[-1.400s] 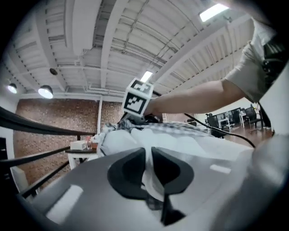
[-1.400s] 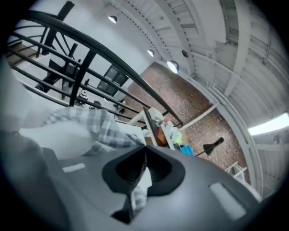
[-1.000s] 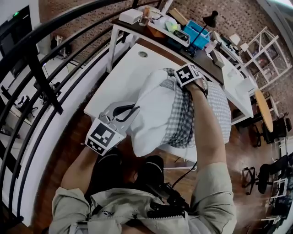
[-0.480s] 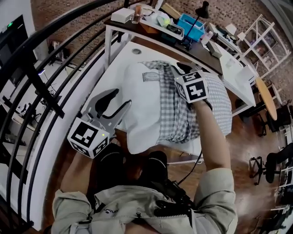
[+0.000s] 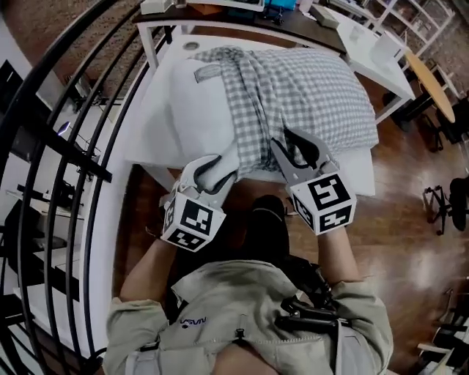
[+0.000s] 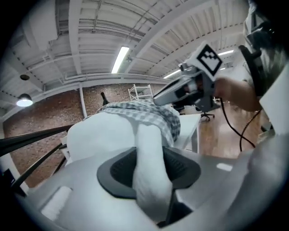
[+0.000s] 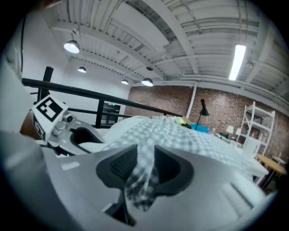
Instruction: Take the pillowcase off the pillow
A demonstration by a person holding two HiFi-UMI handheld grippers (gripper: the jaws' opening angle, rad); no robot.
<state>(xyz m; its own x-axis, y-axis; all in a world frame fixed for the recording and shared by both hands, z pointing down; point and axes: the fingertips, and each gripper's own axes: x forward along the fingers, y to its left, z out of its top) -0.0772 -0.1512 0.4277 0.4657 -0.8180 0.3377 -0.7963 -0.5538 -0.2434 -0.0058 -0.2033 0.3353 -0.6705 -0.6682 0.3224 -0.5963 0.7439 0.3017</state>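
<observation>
A white pillow (image 5: 192, 110) lies on the white table (image 5: 357, 178), its right part still inside the grey checked pillowcase (image 5: 315, 88). My left gripper (image 5: 214, 167) is at the pillow's near edge. A bare white corner of the pillow (image 6: 151, 171) fills the gap between its jaws, which are opening. My right gripper (image 5: 297, 146) is beside it at the pillowcase's bunched open edge. A hanging fold of checked cloth (image 7: 142, 173) lies between its jaws, which are also opening. The right gripper view shows the left gripper (image 7: 72, 133) close by.
A black metal railing (image 5: 80, 154) runs along the left of the table. A dark desk (image 5: 220, 9) with clutter stands behind the table. A white shelf and a black lamp (image 7: 202, 113) are against the brick wall. Wooden floor lies to the right.
Both grippers have come down to the pillow's near edge. The right one left the top of the pillowcase, and the left one moved in from the side onto the white corner.
</observation>
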